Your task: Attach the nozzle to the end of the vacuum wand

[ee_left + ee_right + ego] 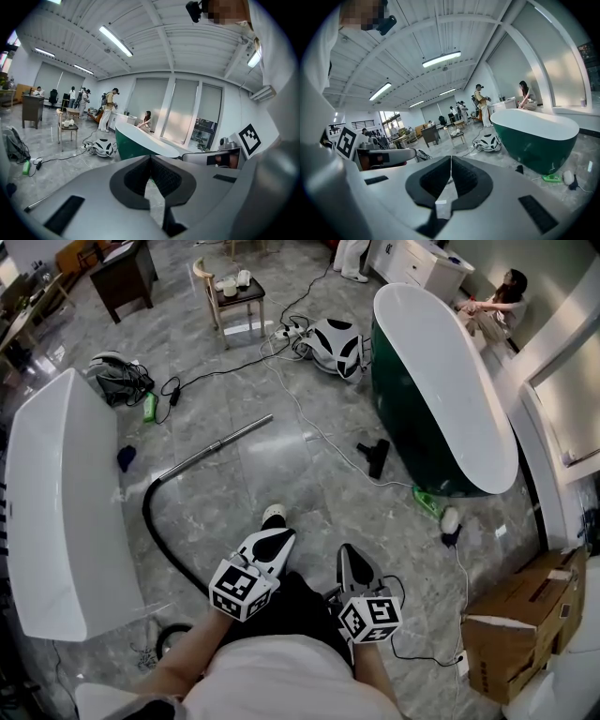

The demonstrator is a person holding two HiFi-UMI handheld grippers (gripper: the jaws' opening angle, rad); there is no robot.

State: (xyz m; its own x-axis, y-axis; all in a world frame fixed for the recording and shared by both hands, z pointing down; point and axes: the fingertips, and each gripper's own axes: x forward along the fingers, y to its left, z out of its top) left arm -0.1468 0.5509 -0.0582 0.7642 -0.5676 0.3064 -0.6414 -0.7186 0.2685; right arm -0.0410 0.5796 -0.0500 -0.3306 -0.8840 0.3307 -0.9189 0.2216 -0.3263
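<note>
The vacuum wand, a metal tube, lies on the marble floor and joins a black hose that curves toward me. The black nozzle lies apart from it to the right, beside the green bathtub. My left gripper and right gripper hang side by side in front of my body, well short of both parts. Each is shut with nothing between its pads. The right gripper view shows its closed jaws and the nozzle far off. In the left gripper view, the jaws are likewise closed and empty.
A white bathtub stands at the left and a cardboard box at the lower right. A black-and-white vacuum body, cables, a small table and a green item lie about. People are in the background.
</note>
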